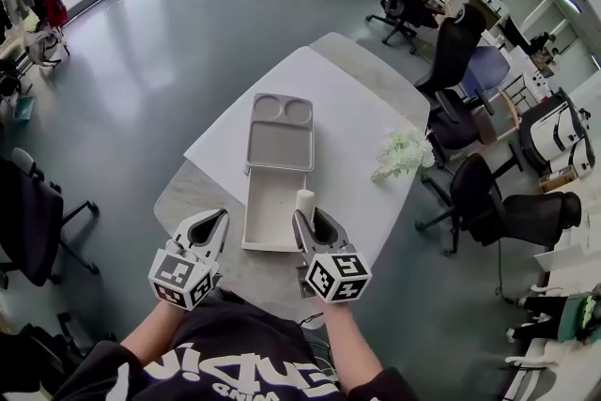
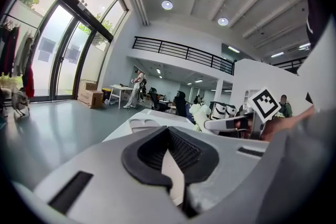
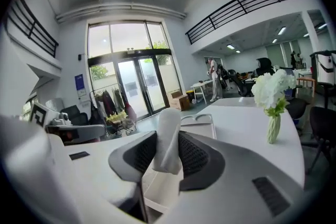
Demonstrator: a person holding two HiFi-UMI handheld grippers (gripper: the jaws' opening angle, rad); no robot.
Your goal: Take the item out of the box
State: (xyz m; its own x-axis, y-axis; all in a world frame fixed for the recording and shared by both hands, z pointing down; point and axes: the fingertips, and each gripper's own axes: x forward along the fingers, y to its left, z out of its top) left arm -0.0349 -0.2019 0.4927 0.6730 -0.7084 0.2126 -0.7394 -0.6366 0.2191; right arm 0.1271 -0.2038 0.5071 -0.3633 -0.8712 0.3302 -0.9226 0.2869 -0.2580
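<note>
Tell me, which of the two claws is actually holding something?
The right claw: a white roll is pinched between its dark pads, sticking out above them. The left claw has only a bare gap between its pads.

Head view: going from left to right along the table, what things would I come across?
left gripper → open box → right gripper, shut on a white roll → flowers
</note>
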